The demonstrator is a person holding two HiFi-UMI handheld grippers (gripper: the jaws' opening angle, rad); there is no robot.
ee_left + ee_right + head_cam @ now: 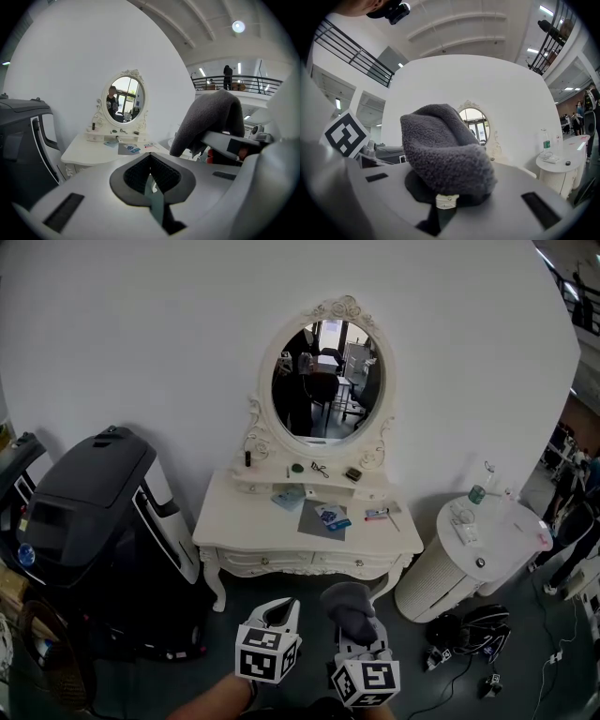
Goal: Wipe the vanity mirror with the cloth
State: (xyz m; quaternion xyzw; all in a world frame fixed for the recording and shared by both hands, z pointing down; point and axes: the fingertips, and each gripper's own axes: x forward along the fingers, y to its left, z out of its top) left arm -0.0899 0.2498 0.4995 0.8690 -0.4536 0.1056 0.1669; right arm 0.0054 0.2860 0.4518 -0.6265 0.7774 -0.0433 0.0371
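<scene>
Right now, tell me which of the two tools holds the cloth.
The right tool, shut on the grey cloth; the left tool is shut and empty.

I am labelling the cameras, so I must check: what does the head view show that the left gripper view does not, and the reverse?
Only the head view shows the black helmet on the floor and the bottle. Only the left gripper view shows the balcony railing and a ceiling lamp. Both show the vanity mirror and the grey cloth.

Left gripper (151,168), jaws together and empty, well apart from the vanity mirror (124,100); grey cloth (208,119) at right.
</scene>
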